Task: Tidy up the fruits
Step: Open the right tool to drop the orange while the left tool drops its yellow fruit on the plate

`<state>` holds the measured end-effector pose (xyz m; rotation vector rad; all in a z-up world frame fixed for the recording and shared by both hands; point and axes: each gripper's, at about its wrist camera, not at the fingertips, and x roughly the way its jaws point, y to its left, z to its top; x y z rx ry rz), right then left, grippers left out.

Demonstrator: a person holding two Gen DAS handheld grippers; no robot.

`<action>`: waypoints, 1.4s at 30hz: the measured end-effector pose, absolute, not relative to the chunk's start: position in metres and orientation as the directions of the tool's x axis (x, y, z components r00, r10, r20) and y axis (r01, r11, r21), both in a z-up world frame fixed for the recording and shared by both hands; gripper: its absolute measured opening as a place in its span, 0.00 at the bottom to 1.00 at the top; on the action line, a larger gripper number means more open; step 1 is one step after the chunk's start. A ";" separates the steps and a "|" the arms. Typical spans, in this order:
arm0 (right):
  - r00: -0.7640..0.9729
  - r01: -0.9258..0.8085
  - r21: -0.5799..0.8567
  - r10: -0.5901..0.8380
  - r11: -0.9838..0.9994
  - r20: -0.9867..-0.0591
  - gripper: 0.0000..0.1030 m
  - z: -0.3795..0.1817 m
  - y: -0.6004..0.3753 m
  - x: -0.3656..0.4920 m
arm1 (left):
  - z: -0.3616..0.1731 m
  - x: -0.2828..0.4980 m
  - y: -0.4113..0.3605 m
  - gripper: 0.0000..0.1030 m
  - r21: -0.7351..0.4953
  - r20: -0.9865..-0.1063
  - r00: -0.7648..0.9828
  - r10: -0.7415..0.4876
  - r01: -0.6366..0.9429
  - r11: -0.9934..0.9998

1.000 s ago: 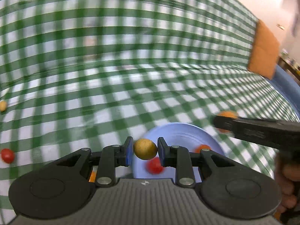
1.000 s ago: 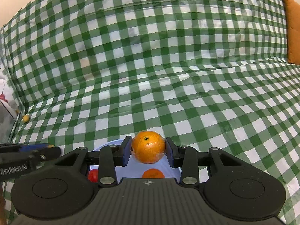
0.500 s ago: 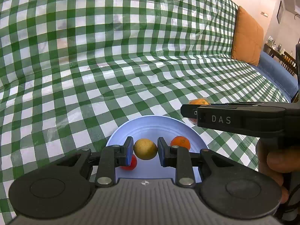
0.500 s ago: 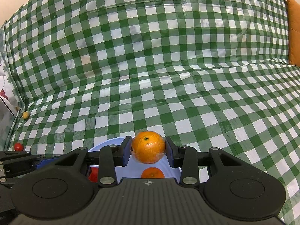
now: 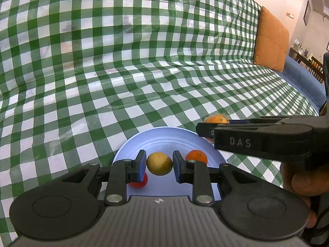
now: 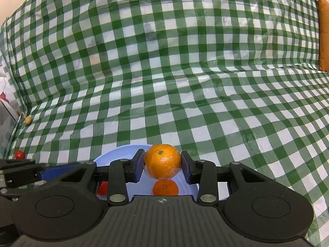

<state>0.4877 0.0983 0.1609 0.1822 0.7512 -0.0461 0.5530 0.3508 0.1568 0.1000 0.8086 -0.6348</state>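
My left gripper is shut on a small yellow fruit, held above a light blue plate. On that plate lie a small orange and a red fruit, the red one partly hidden by my left finger. My right gripper is shut on a plastic-wrapped orange over the plate's rim. Below it sit the small orange and the red fruit. In the left wrist view the right gripper's arm crosses at the right, with the wrapped orange peeking above it.
A green-and-white checked cloth covers the whole surface. A yellow fruit and a red fruit lie loose at the far left. An orange cushion and a blue sofa edge stand at the right, with a hand holding the right tool.
The left wrist view has swung right and steadied, so the plate now sits centred under the yellow fruit. The right gripper has stayed in place with its orange.
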 end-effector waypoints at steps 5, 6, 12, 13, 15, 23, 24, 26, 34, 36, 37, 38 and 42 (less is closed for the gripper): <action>0.725 0.094 0.145 0.032 0.985 -0.688 0.38 0.159 0.101 0.487 | 0.156 0.551 0.345 0.29 -0.150 -0.703 0.517 -0.488 0.563 0.813; 0.725 0.094 0.145 0.032 0.985 -0.687 0.38 0.160 0.101 0.487 | 0.156 0.551 0.344 0.29 -0.150 -0.703 0.517 -0.488 0.563 0.813; 0.724 0.095 0.145 0.031 0.985 -0.690 0.38 0.160 0.100 0.487 | 0.155 0.551 0.342 0.29 -0.150 -0.703 0.518 -0.487 0.561 0.814; 0.723 0.094 0.144 0.032 0.985 -0.690 0.38 0.160 0.100 0.487 | 0.156 0.551 0.342 0.29 -0.151 -0.704 0.518 -0.486 0.560 0.814; 0.719 0.090 0.142 0.034 0.986 -0.694 0.38 0.159 0.101 0.487 | 0.156 0.551 0.343 0.29 -0.151 -0.704 0.518 -0.487 0.561 0.814; 0.705 0.081 0.131 0.036 0.988 -0.708 0.38 0.157 0.101 0.488 | 0.153 0.548 0.334 0.29 -0.150 -0.706 0.517 -0.484 0.559 0.815; 0.705 0.080 0.131 0.037 0.988 -0.708 0.38 0.156 0.101 0.488 | 0.153 0.549 0.334 0.29 -0.149 -0.706 0.516 -0.485 0.560 0.815; 0.705 0.079 0.132 0.038 0.988 -0.708 0.38 0.156 0.101 0.488 | 0.153 0.549 0.334 0.29 -0.150 -0.706 0.516 -0.485 0.560 0.815; 0.705 0.078 0.132 0.039 0.988 -0.708 0.38 0.155 0.101 0.488 | 0.152 0.548 0.334 0.29 -0.150 -0.706 0.517 -0.483 0.558 0.816; 0.704 0.078 0.133 0.040 0.988 -0.709 0.38 0.156 0.101 0.488 | 0.152 0.548 0.333 0.29 -0.152 -0.706 0.517 -0.484 0.557 0.816; 0.705 0.077 0.134 0.041 0.988 -0.708 0.38 0.156 0.101 0.488 | 0.152 0.549 0.333 0.29 -0.152 -0.706 0.517 -0.485 0.558 0.816; 0.705 0.075 0.137 0.045 0.988 -0.708 0.39 0.156 0.101 0.488 | 0.152 0.548 0.333 0.29 -0.152 -0.706 0.517 -0.483 0.556 0.817; 0.720 0.076 0.145 0.046 0.987 -0.693 0.41 0.159 0.101 0.486 | 0.154 0.549 0.331 0.30 -0.165 -0.702 0.519 -0.487 0.546 0.821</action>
